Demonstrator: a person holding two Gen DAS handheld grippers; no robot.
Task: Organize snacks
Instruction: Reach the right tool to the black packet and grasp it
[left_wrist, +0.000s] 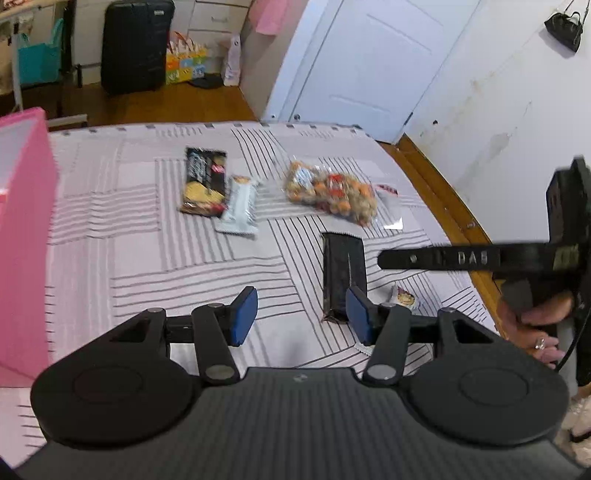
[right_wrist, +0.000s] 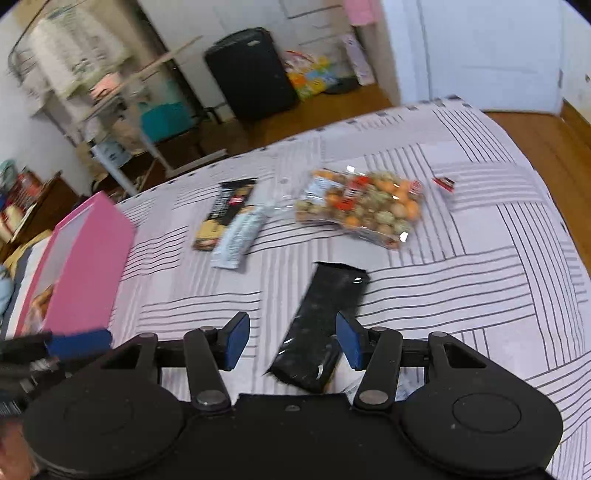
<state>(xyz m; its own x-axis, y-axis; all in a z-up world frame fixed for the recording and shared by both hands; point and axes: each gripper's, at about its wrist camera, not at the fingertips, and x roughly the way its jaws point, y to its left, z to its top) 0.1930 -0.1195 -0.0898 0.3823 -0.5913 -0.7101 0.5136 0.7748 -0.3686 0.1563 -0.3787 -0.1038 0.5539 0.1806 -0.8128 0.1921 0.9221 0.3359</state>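
Snacks lie on a striped cloth (left_wrist: 147, 258): a black bar (left_wrist: 343, 273) (right_wrist: 325, 317), a dark cracker pack (left_wrist: 205, 181) (right_wrist: 227, 214), a white bar (left_wrist: 240, 205) (right_wrist: 240, 236), a clear bag of mixed nuts (left_wrist: 332, 194) (right_wrist: 362, 206) and a small packet (left_wrist: 404, 297). A pink box (left_wrist: 22, 236) (right_wrist: 81, 266) stands at the left. My left gripper (left_wrist: 301, 315) is open and empty, just left of the black bar's near end. My right gripper (right_wrist: 291, 341) is open over that bar's near end, above it; its arm shows at the right in the left wrist view (left_wrist: 443, 256).
A small red-and-white wrapper (left_wrist: 388, 192) (right_wrist: 445, 184) lies beyond the nut bag. The table's right edge drops to a wooden floor (right_wrist: 546, 140). A black suitcase (left_wrist: 135, 44) and a white door (left_wrist: 369, 62) stand behind the table.
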